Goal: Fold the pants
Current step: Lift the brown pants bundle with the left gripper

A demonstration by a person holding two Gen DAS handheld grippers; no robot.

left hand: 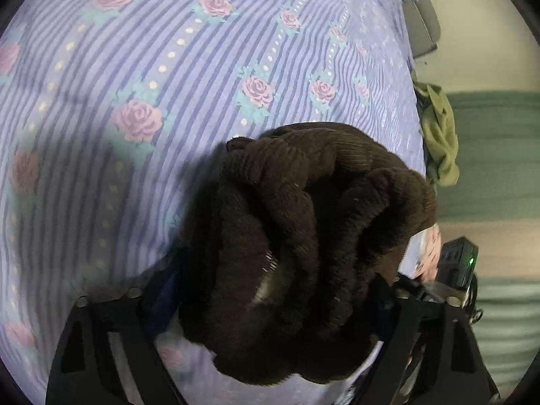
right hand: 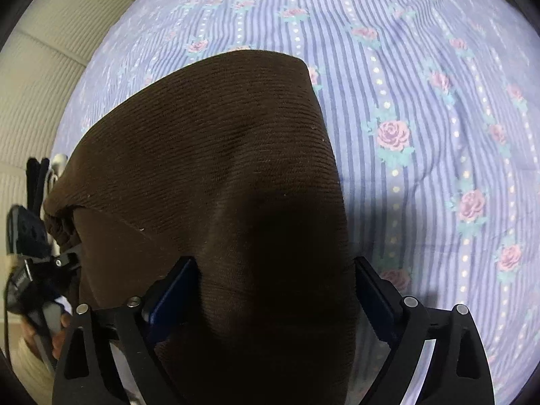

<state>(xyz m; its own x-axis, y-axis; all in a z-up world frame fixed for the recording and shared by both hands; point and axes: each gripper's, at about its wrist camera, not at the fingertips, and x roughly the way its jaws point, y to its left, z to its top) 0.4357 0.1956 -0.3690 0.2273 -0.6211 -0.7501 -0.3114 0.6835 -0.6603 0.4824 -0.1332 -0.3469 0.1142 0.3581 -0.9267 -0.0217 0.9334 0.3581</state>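
Observation:
The dark brown ribbed pants hang bunched between my left gripper's fingers, held above the bed; the blue pads are mostly covered by the cloth. In the right wrist view the same pants spread as a wide, flat panel over my right gripper, whose blue pads press in on the fabric from both sides. Both grippers are shut on the pants. The other gripper shows at the right edge of the left view and at the left edge of the right view.
The bed is covered by a lilac striped sheet with pink roses, also in the right wrist view. An olive green cloth lies at the bed's right edge. A cream ribbed surface lies left of the bed.

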